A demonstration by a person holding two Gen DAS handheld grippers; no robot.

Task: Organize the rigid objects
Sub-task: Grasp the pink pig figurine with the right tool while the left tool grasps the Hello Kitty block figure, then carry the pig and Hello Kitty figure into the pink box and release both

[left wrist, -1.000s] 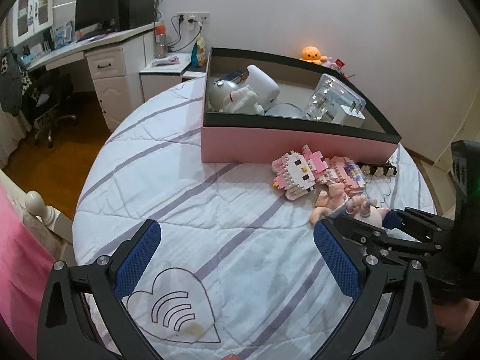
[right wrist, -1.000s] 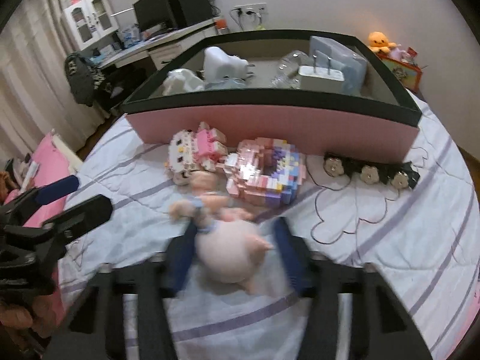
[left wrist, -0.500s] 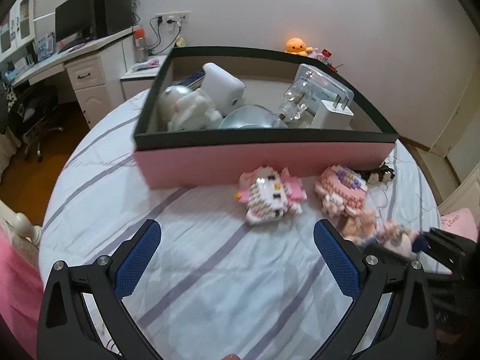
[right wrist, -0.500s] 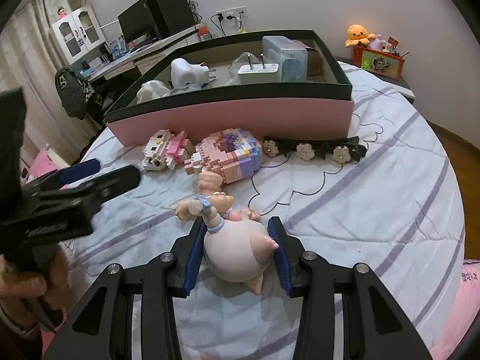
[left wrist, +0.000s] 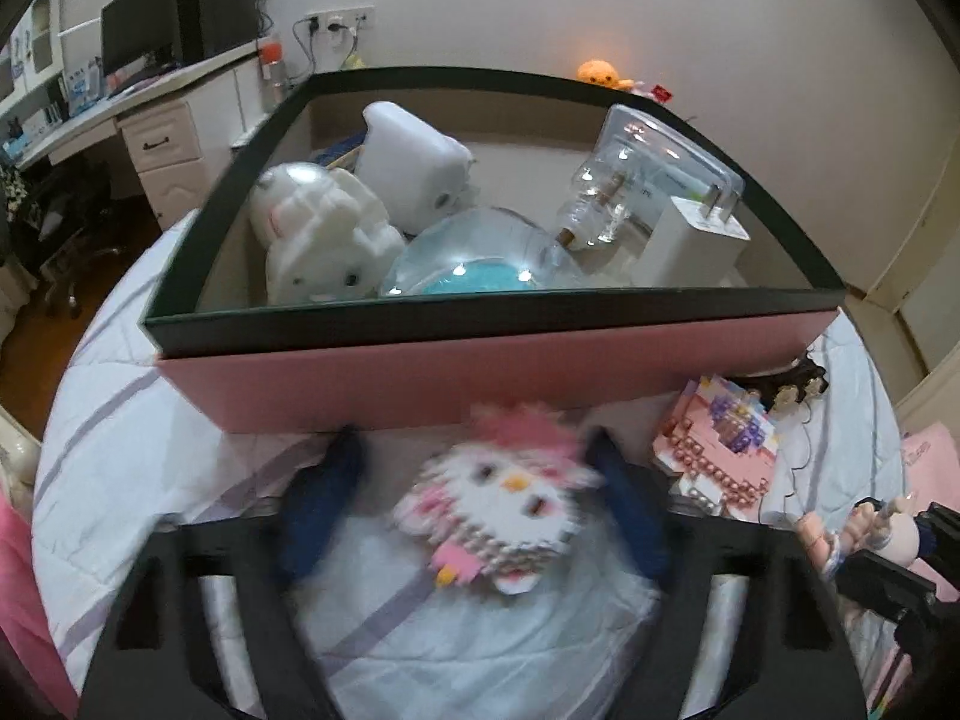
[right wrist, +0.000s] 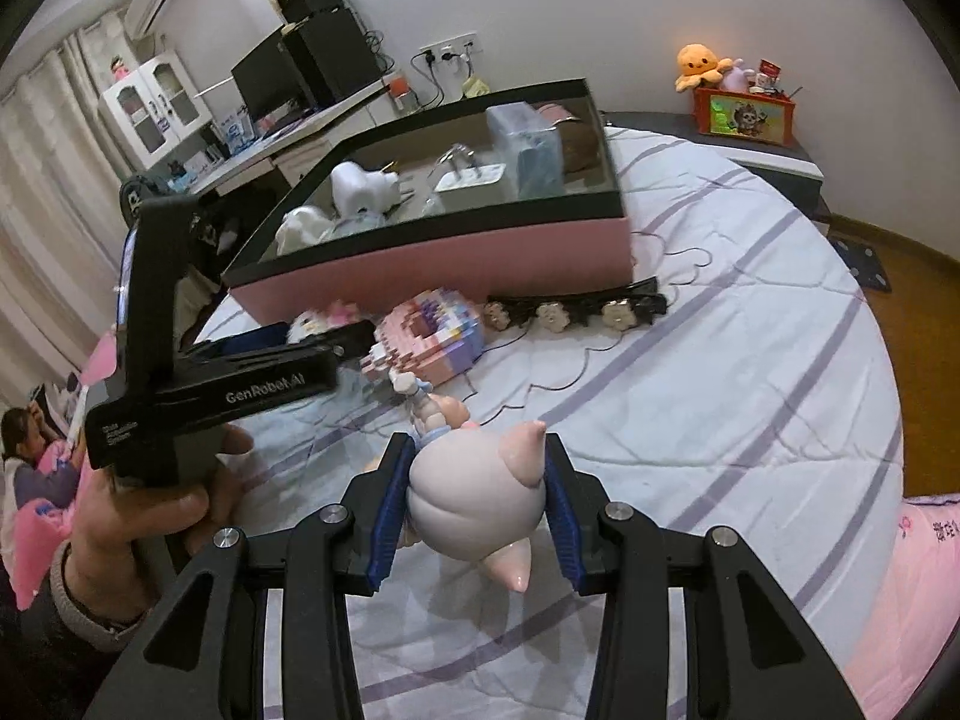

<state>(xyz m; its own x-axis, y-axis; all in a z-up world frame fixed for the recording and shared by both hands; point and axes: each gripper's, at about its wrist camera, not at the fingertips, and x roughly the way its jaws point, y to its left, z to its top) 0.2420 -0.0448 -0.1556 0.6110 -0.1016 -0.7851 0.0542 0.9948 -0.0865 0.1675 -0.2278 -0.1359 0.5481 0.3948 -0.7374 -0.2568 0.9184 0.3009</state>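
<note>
Now, right gripper point(right wrist: 474, 498): both blue pads clamp the pink figurine point(right wrist: 474, 495), lifted above the quilt point(right wrist: 750, 372).
Left gripper point(left wrist: 480, 504): blurred fingers spread wide around the block cat point(left wrist: 498, 516), beside the pink box point(left wrist: 480, 372).

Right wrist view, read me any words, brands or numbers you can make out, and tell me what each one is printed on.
"GenRobot.AI": white print on the black body of the left gripper.
Smaller white lines on that gripper's handle block: too small to read.
Red characters on the pink bedding at the right edge: too blurred to read.
Printed picture on the orange box by the wall: no words legible.
Boxes on the desk: too small to read.
</note>
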